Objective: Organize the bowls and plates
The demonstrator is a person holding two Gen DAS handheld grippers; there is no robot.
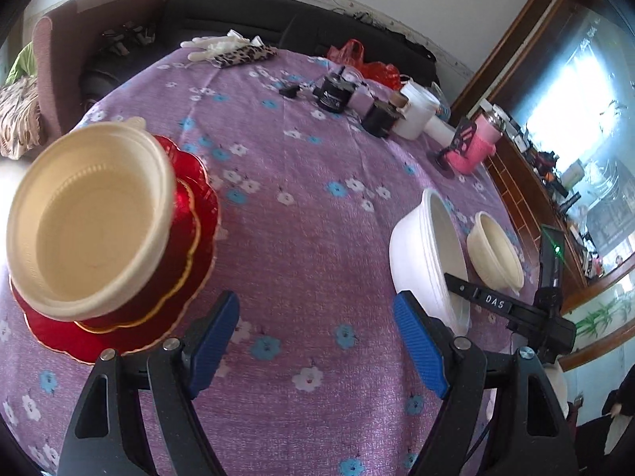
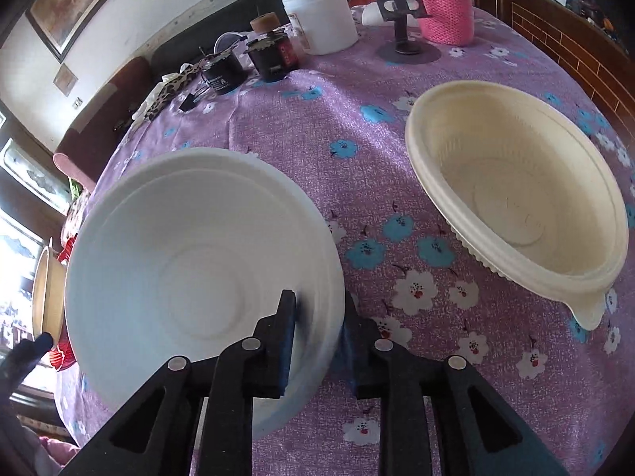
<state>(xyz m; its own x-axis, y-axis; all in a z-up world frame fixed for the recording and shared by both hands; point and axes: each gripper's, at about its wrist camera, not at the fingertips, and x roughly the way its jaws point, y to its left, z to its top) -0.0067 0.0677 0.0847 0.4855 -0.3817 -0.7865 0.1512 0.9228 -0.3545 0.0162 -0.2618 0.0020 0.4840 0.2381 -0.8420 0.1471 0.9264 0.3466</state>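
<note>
Fingers (image 2: 283, 341) pinch white bowl (image 2: 190, 261) rim beside cream bowl (image 2: 516, 198).

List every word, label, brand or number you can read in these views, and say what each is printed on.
"DAS": white letters on the right gripper finger, seen from the left wrist view.
Black motor: white logo, too small to read.
Black-and-red box: label too blurred.
White jar: label unreadable.

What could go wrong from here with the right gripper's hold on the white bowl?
1. The right gripper pinches only the thin rim of the white bowl, so the bowl could flex or slip if lifted.
2. The cream bowl sits close beside it; a swing that way could knock it.
3. On the red plates, another cream bowl looks tilted; adding a bowl could tip that stack.
</note>
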